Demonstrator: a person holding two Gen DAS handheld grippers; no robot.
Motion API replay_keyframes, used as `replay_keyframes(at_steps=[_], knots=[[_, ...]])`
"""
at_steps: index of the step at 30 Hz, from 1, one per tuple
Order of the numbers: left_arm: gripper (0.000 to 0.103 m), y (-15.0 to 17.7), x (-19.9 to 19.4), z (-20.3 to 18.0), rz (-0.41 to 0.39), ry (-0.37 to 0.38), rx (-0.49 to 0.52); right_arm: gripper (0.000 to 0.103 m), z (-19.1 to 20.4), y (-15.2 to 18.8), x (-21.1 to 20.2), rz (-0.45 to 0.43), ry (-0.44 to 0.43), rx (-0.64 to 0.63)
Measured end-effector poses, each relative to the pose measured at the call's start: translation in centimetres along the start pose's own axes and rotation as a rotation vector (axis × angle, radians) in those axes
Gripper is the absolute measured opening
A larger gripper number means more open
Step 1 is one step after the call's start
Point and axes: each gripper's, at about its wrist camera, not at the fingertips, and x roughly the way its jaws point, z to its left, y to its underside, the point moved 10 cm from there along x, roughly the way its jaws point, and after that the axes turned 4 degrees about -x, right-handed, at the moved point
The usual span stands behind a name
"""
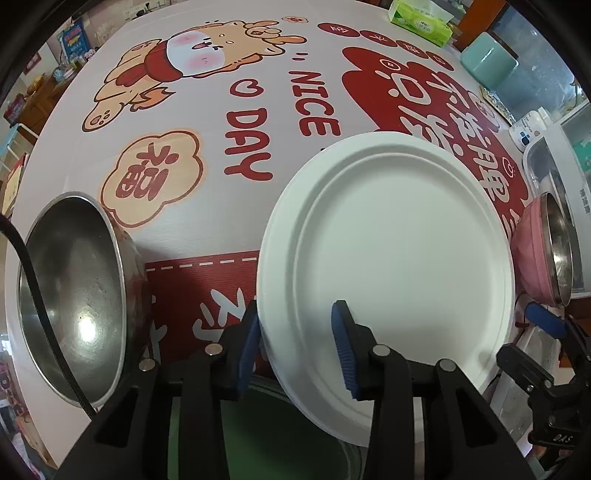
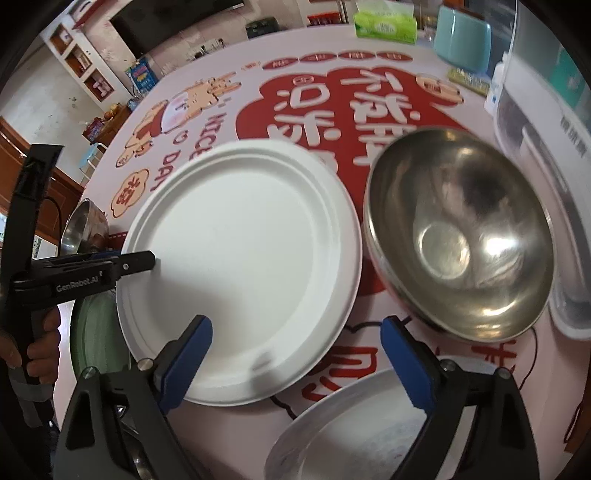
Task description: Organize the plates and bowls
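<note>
The white paper plate (image 1: pixel 391 258) lies near the front of the bench (image 1: pixel 258 92), partly over a green plate (image 2: pixel 94 332) that shows beneath its left edge, and it looks slightly tipped up on that side. The left gripper (image 1: pixel 295 347) has the plate's left rim between its blue-padded fingers (image 1: pixel 343 350), one finger above the plate's face and the other beneath the rim; whether the pads already press on it cannot be told for sure. Just right of the plate stands a pink bowl with a steel inside (image 2: pixel 461 236), its rim close to the plate's edge. The right gripper (image 2: pixel 295 358) hangs over the plate's near right edge with its fingers spread wide and nothing between them. Below it lies a second white plate (image 2: pixel 332 428), close to the first. At the far left of the bench sits a steel bowl (image 1: pixel 74 295), well apart from the pink one. A person's hand (image 2: pixel 40 347) grips the left tool's handle. At the far end of the cartoon-printed cloth rest a green tissue pack (image 2: pixel 386 24) and a pale blue container (image 2: pixel 463 38)
</note>
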Motion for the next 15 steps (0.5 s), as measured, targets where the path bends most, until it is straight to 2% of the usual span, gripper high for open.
replay_keyframes(at_steps=[9,11,15], knots=[[0.035,0.1,-0.2,0.0,-0.016,0.013,0.003,0.082,-1.3,-0.6,1.5,0.076,0.017,0.106],[0.035,0.1,-0.3,0.1,-0.022,0.017,0.002,0.076,-1.8,-0.7,1.8,0.086,0.02,0.13],[0.035,0.2,-0.4,0.2,-0.03,0.026,-0.004,0.071,-2.2,-0.7,1.9,0.091,0.031,0.136]])
